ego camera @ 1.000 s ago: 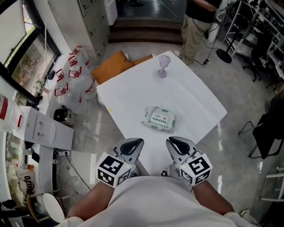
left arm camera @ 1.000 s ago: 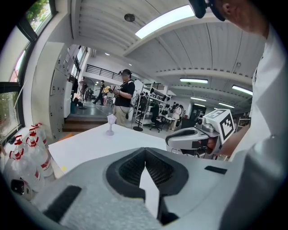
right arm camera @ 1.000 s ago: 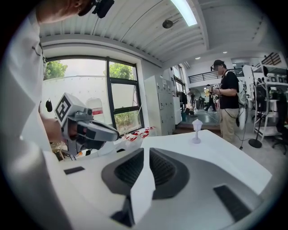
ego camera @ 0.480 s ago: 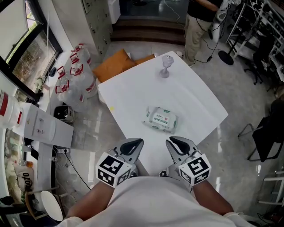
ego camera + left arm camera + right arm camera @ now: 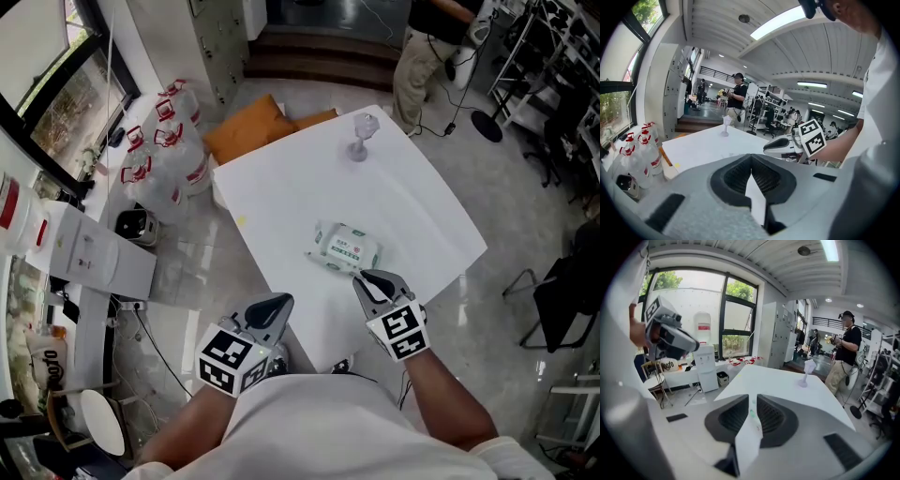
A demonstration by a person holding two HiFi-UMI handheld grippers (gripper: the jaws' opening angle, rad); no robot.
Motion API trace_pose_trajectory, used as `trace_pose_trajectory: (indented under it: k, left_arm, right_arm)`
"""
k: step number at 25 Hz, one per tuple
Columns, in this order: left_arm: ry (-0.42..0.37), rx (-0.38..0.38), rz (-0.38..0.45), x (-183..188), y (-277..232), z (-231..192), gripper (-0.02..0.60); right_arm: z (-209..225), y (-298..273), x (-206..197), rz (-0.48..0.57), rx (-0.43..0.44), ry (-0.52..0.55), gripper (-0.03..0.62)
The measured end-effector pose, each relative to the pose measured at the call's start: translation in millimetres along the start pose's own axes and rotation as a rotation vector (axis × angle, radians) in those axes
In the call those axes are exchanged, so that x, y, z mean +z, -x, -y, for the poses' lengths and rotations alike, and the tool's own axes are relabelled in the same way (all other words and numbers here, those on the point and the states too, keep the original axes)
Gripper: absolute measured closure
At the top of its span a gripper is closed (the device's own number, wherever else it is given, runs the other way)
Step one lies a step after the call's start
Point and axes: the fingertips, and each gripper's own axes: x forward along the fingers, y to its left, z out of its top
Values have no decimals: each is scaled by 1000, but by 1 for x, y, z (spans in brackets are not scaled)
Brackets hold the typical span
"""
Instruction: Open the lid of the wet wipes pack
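Note:
The wet wipes pack (image 5: 345, 247), white with a green label, lies flat near the middle of the white table (image 5: 281, 206). My right gripper (image 5: 368, 278) is low over the table, its tips at the pack's near edge. In the right gripper view its jaws (image 5: 753, 398) stand a narrow gap apart, with a white and green strip of the pack showing through. My left gripper (image 5: 278, 305) hangs near the table's front edge, apart from the pack. In the left gripper view its tips (image 5: 751, 157) meet with nothing between them.
A clear stemmed glass (image 5: 360, 137) stands at the table's far corner. Packs of water bottles (image 5: 159, 150) and an orange cushion (image 5: 246, 131) lie on the floor to the left. A person (image 5: 431, 47) stands beyond the table. A dark chair (image 5: 562, 300) is at the right.
My right gripper has moved forward and down to the pack's near edge. The left gripper has stayed by the table's front edge.

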Motion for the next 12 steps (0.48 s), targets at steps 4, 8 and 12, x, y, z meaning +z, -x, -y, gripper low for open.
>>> trace_pose_trajectory:
  k: [4, 8, 12]
  left_arm:
    - [15, 19, -5, -4, 2, -6, 574]
    - [31, 39, -10, -8, 6, -12, 574]
    - [55, 67, -12, -14, 11, -20, 574]
  right_arm:
    - [9, -34, -15, -80, 6, 109, 533]
    - [13, -63, -30, -147, 29, 177, 533]
    - [17, -88, -50, -214, 49, 229, 533]
